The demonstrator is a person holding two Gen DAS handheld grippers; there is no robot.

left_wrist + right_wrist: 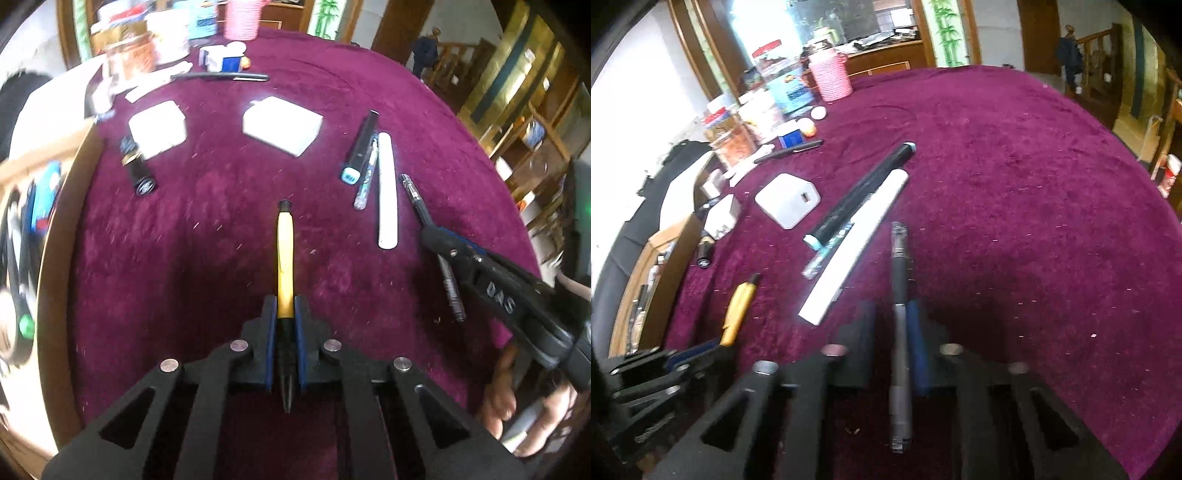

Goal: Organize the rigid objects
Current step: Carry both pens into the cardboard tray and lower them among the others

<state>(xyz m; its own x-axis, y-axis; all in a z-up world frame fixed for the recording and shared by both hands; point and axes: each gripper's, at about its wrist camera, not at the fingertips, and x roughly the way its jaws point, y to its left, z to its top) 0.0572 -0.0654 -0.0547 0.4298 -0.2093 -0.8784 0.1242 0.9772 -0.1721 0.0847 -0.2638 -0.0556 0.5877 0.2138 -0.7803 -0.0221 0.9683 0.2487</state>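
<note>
Table, purple cloth: most items unsorted.
White chargers x2, white bar, black marker: loose mid-table.
Left gripper: clamped on yellow pen.
Right gripper: clamped on grey pen.
Progress: early, judging by the spread.

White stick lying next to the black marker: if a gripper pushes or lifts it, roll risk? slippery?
The white stick looks straight and rigid, so it should lift without sagging. Its rounded ends and smooth, glossy-looking surface suggest it could slip in the pads. The plush purple cloth and the clear pen alongside would probably damp rolling toward the black marker.
</note>
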